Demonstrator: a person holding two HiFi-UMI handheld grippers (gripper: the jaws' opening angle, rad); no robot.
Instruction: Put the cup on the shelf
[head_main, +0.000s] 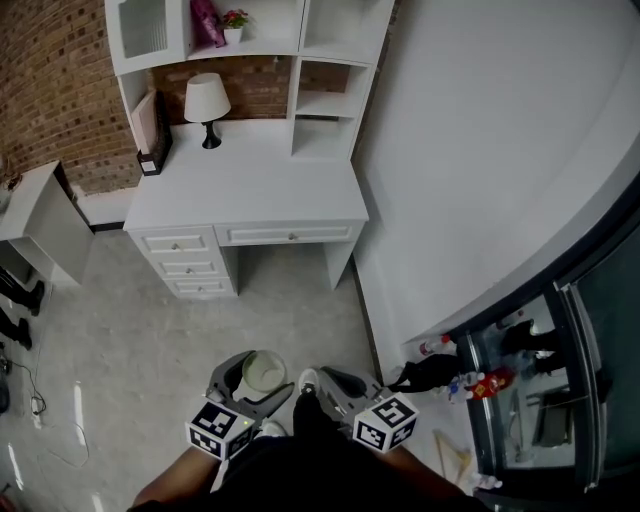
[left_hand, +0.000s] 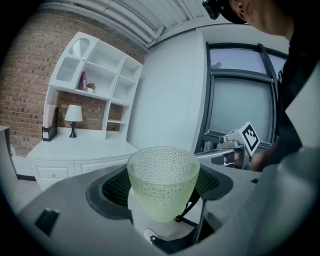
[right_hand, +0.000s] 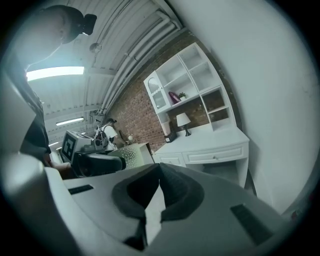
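Observation:
A pale green dimpled cup (left_hand: 163, 181) sits upright between the jaws of my left gripper (left_hand: 162, 187), which is shut on it. From the head view the cup (head_main: 263, 372) shows its white rim, held low over the floor by the left gripper (head_main: 252, 383). My right gripper (head_main: 335, 385) hangs beside it, shut with nothing between its pads (right_hand: 159, 192). The white shelf unit (head_main: 250, 60) stands on a white desk (head_main: 245, 185) some way ahead; its open compartments (left_hand: 107, 75) face me.
A white table lamp (head_main: 206, 106) and a dark file box (head_main: 152, 140) stand on the desk. A pink object and small plant (head_main: 232, 24) fill an upper shelf. A white wall (head_main: 480, 150) runs along the right; bottles and clutter (head_main: 470, 380) lie by a glass door. A white cabinet (head_main: 35, 220) is at left.

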